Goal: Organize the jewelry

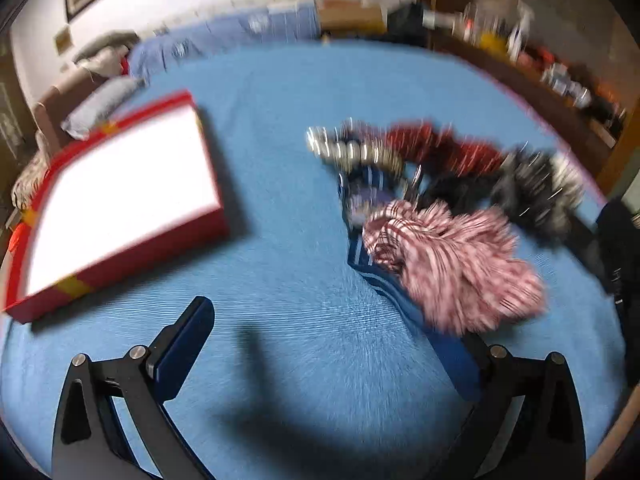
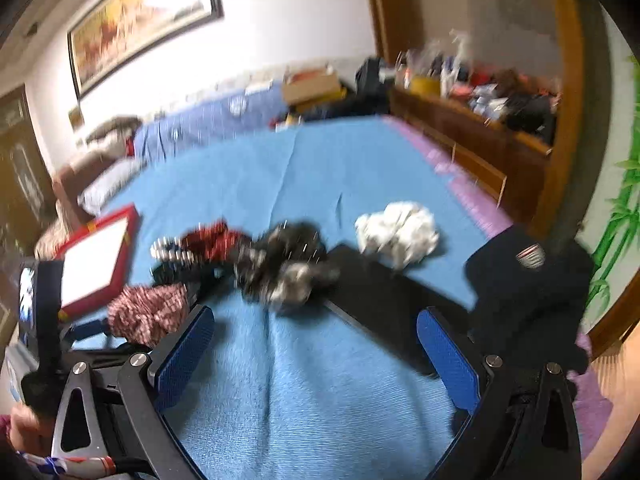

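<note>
Both views are motion-blurred. A red box with a white inside [image 1: 120,196] lies on the blue bedspread [image 1: 288,240] at the left; it also shows in the right wrist view [image 2: 98,258]. A heap of jewelry and hair pieces lies right of it: a pearl-like bead string [image 1: 352,152], a red piece [image 1: 440,146], a pink-and-white striped piece [image 1: 452,264], a black-grey piece [image 1: 536,188]. My left gripper [image 1: 332,340] is open above the bedspread, its right finger beside the striped piece. My right gripper [image 2: 316,344] is open and empty, just short of the black-grey piece [image 2: 284,268].
A white crumpled piece [image 2: 400,232] and a black flat item [image 2: 380,296] lie on the bed. A black garment [image 2: 528,280] sits at the bed's right edge. Pillows [image 1: 104,100] lie at the head. A cluttered wooden shelf [image 2: 480,128] runs along the right.
</note>
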Motion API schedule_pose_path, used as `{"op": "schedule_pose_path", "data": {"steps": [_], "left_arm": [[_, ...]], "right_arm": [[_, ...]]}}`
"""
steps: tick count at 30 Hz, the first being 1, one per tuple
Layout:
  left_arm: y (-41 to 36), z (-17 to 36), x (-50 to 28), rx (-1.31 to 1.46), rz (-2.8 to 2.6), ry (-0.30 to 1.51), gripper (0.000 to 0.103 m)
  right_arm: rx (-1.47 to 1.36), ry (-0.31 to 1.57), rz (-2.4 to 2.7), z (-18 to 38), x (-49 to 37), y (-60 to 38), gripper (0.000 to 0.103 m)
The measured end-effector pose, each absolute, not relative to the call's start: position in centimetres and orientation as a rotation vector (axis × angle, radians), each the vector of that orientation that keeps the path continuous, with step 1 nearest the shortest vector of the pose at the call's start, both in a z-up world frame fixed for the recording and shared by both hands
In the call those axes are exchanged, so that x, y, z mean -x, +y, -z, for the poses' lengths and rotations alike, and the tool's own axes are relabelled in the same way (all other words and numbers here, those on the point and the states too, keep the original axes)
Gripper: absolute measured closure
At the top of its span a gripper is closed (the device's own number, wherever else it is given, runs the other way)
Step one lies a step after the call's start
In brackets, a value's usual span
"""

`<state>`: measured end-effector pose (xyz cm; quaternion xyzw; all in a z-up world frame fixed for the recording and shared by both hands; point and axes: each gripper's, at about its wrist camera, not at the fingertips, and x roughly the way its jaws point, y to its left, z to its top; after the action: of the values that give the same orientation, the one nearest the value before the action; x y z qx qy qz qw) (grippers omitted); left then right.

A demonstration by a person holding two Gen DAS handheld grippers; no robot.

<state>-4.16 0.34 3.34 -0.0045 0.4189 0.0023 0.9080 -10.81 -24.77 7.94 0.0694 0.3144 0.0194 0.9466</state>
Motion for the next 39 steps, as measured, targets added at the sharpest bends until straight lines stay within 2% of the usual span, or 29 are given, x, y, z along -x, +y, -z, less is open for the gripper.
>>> {"op": "schedule_pose_path", "data": {"steps": [4, 9, 19, 39], "left_arm": [[1.2, -8.4, 8.6, -0.020, -0.010, 0.689, 0.000], [1.6, -11.3, 11.3, -0.004, 0.033, 0.637, 0.000], [1.5, -9.4, 11.9, -0.022, 0.056, 0.693, 0.000], [0.9, -7.3, 10.6, -0.042, 0.082, 0.773, 0.000]], "right_arm": [[-0.200, 0.585, -0.083, -9.7, 11.6, -25.4, 0.000], [-0.183, 0.583, -0.129, -10.6, 12.7, -23.1, 0.000], [-0.103, 0.614, -0.151, -10.2, 13.0, -20.1, 0.000], [-0.121, 0.663, -0.161, -8.5, 11.9, -20.3, 0.000]]}}
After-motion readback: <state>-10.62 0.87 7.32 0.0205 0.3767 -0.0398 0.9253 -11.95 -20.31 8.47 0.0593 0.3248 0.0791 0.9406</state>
